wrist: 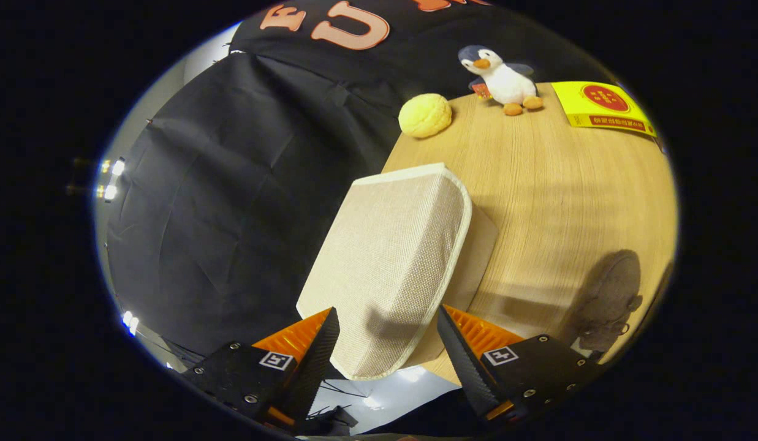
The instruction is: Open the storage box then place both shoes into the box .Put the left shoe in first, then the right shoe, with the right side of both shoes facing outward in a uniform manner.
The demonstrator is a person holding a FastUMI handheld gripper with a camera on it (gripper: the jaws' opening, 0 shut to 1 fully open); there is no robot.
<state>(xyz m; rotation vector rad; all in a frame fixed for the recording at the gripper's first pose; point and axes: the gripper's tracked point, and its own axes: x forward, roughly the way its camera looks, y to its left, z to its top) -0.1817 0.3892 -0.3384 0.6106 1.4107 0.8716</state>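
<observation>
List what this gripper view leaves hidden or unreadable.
- Storage box: its interior, closed off by the woven lid.
- Fingers: spread either side of the lid's near edge; contact not discernible.
- Yellow packet beyond the penguin: far end cut off, print too small.
- Table: near part behind the box.

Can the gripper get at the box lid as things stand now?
Probably yes. The gripper is open, its fingers either side of the near edge of the lid, with nothing between them. I cannot tell whether they touch it yet.
</observation>
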